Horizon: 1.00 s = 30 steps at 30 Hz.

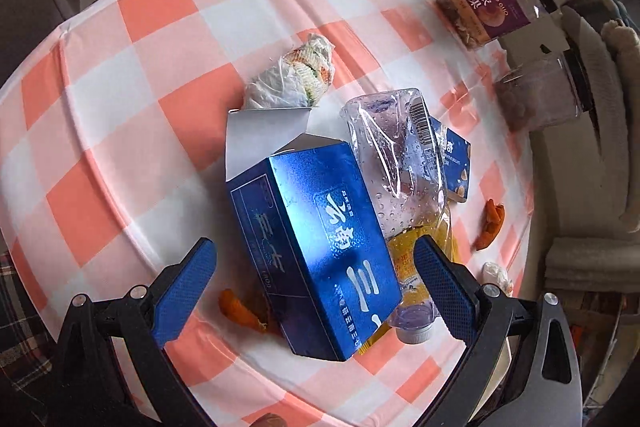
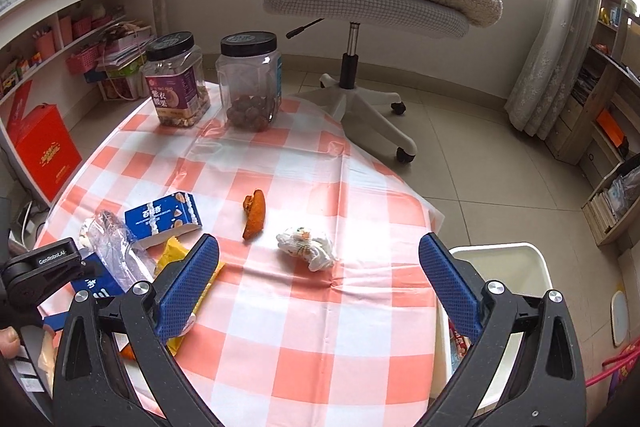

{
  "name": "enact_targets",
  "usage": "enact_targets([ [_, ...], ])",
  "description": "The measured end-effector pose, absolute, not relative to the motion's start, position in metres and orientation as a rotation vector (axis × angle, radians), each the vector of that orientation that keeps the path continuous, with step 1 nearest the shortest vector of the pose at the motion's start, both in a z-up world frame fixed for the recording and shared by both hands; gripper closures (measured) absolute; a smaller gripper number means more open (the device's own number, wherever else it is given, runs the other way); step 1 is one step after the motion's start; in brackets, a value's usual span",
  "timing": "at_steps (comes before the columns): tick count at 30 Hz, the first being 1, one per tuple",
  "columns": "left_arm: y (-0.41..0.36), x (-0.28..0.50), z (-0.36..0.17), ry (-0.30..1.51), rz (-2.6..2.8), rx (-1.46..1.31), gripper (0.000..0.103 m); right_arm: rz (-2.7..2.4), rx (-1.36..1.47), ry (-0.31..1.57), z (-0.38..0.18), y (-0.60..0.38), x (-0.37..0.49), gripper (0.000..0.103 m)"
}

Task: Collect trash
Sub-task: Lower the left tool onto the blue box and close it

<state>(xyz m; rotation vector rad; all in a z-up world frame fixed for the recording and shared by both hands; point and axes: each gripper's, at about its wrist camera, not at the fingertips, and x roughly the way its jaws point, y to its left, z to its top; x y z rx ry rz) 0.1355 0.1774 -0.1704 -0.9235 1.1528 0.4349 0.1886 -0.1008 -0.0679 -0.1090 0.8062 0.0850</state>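
In the left wrist view my left gripper [image 1: 314, 277] is open, its fingers on either side of a shiny blue carton [image 1: 320, 251] with an open flap. A crushed clear bottle [image 1: 400, 179] lies against the carton on a yellow wrapper [image 1: 412, 255]. A crumpled tissue [image 1: 292, 75] lies beyond, orange peel [image 1: 240, 311] under the carton. My right gripper [image 2: 318, 279] is open and empty above the checked cloth, just short of a crumpled tissue [image 2: 308, 247] and an orange peel [image 2: 254, 213]. A small blue box [image 2: 164, 217] lies at left.
Two black-lidded snack jars [image 2: 176, 83] [image 2: 250, 79] stand at the table's far edge. A white bin [image 2: 500, 267] stands at the table's right side. An office chair [image 2: 360, 7] stands beyond the table. Shelves line both walls.
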Motion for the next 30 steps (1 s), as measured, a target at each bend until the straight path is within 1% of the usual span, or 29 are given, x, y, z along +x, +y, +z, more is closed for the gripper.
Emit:
enact_targets([
  [1, 0.179, 0.137, -0.172, 1.153, 0.407, -0.931, 0.019, 0.120, -0.100, 0.831, -0.073, -0.096, 0.193, 0.007],
  [2, 0.180, 0.138, -0.174, 1.163, 0.379, -0.933, 0.026, 0.156, -0.091, 0.858, -0.079, -0.091, 0.197, 0.007],
  [4, 0.183, 0.139, -0.174, 1.170, 0.315, -0.952, 0.051, 0.224, -0.077, 0.916, -0.092, -0.081, 0.206, 0.007],
  [5, 0.185, 0.139, -0.171, 1.164, 0.282, -0.956, 0.058, 0.257, -0.067, 0.941, -0.099, -0.075, 0.208, 0.007],
  [6, 0.187, 0.141, -0.166, 1.159, 0.259, -0.949, 0.075, 0.291, -0.060, 0.967, -0.105, -0.070, 0.212, 0.007],
  [7, 0.188, 0.142, -0.161, 1.157, 0.243, -0.933, 0.095, 0.320, -0.057, 0.991, -0.111, -0.065, 0.215, 0.007],
  [8, 0.188, 0.142, -0.156, 1.155, 0.224, -0.923, 0.100, 0.342, -0.058, 1.008, -0.117, -0.060, 0.217, 0.007],
  [12, 0.190, 0.142, -0.139, 1.141, 0.143, -0.881, 0.100, 0.402, -0.106, 1.040, -0.132, -0.038, 0.222, 0.007],
  [13, 0.190, 0.143, -0.140, 1.155, 0.133, -0.879, 0.097, 0.402, -0.117, 1.045, -0.135, -0.034, 0.222, 0.007],
  [14, 0.193, 0.144, -0.145, 1.173, 0.147, -0.899, 0.093, 0.396, -0.118, 1.048, -0.136, -0.033, 0.223, 0.007],
  [15, 0.197, 0.142, -0.152, 1.183, 0.170, -0.939, 0.068, 0.392, -0.107, 1.050, -0.137, -0.032, 0.223, 0.007],
  [16, 0.202, 0.139, -0.159, 1.184, 0.190, -0.980, 0.049, 0.387, -0.091, 1.049, -0.137, -0.033, 0.224, 0.007],
  [20, 0.204, 0.143, -0.168, 1.164, 0.224, -1.033, 0.049, 0.346, -0.060, 1.016, -0.125, -0.049, 0.229, 0.007],
  [21, 0.201, 0.145, -0.166, 1.154, 0.221, -1.035, 0.045, 0.336, -0.047, 1.009, -0.122, -0.056, 0.230, 0.007],
  [22, 0.197, 0.148, -0.164, 1.146, 0.220, -1.029, 0.037, 0.325, -0.033, 1.005, -0.119, -0.062, 0.231, 0.007],
  [24, 0.185, 0.157, -0.160, 1.151, 0.229, -0.990, 0.034, 0.307, -0.014, 1.006, -0.116, -0.075, 0.235, 0.007],
  [29, 0.154, 0.181, -0.173, 1.261, 0.303, -0.826, 0.033, 0.272, -0.013, 1.020, -0.118, -0.094, 0.240, 0.007],
  [30, 0.150, 0.185, -0.179, 1.290, 0.296, -0.812, 0.027, 0.273, -0.009, 1.021, -0.118, -0.095, 0.241, 0.007],
])
